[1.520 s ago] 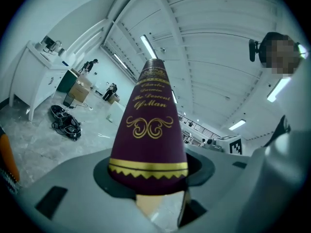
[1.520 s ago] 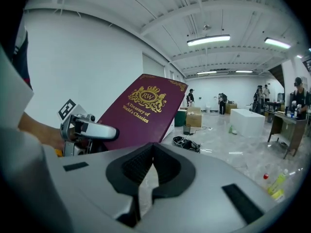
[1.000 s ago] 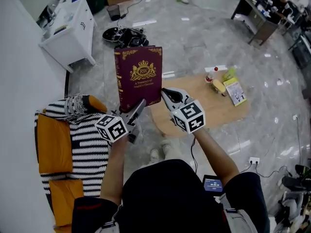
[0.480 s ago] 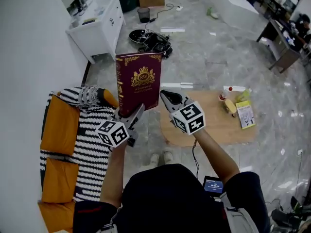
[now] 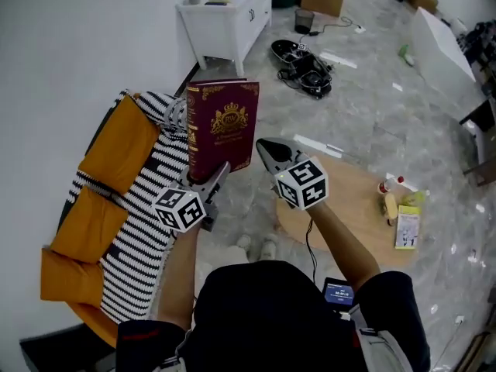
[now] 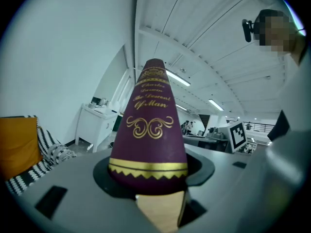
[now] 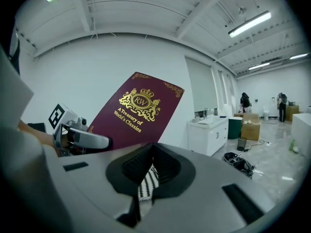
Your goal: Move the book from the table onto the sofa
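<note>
Book (image 5: pixel 222 128), maroon with gold crest: we hold it upright in the air, its lower end clamped in our left gripper (image 5: pixel 219 173), beside the striped sofa (image 5: pixel 136 231) with orange cushions (image 5: pixel 120 142). Right gripper (image 5: pixel 266 149): jaws together, nothing between them, just beside the book. Round wooden tabletop (image 5: pixel 353 208): below, to our right.

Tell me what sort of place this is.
Probably a large open workshop or lab with a mock living-room corner: a black-and-white striped sofa with orange cushions and a low round wooden table stand on a grey tiled floor, under an exposed ceiling with strip lights.
</note>
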`<state>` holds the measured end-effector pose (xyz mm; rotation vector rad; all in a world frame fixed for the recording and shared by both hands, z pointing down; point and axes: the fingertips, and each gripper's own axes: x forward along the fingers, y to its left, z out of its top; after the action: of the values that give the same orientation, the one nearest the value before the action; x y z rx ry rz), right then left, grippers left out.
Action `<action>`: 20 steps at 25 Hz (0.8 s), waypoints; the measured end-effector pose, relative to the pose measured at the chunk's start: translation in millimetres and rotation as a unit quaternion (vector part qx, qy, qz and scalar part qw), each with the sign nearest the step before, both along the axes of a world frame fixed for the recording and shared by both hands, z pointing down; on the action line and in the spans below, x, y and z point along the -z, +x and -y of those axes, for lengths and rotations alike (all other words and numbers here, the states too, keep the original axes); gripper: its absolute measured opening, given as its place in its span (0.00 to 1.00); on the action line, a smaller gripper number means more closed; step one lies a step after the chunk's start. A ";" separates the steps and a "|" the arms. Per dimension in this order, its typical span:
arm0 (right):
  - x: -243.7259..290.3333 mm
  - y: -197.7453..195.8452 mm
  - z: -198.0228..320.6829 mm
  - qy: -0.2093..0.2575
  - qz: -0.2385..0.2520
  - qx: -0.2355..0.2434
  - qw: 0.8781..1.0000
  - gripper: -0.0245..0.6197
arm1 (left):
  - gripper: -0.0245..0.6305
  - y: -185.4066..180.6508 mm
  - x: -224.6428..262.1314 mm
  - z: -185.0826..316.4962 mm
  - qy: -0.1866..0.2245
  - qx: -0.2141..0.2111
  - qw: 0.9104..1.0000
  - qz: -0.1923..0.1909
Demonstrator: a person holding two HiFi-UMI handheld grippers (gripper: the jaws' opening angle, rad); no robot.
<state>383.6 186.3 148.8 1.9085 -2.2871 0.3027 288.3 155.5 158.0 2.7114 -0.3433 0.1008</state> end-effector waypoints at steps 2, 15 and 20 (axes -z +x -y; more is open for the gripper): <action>5.6 5.4 -7.2 0.000 -0.002 0.025 1.000 0.06 | 0.41 3.7 7.3 -10.8 0.005 0.027 1.000 0.003; -6.7 -98.1 54.4 0.008 -0.016 0.178 0.984 0.06 | 0.41 -100.3 -2.8 22.2 -0.006 0.193 0.981 -0.028; -13.4 -189.4 95.9 -0.002 -0.012 0.215 0.977 0.06 | 0.41 -190.7 -12.4 52.0 -0.015 0.234 0.972 -0.031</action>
<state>194.2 90.4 162.2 1.3514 -2.5926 0.2257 97.7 103.5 170.5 2.5199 -0.9382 -0.1106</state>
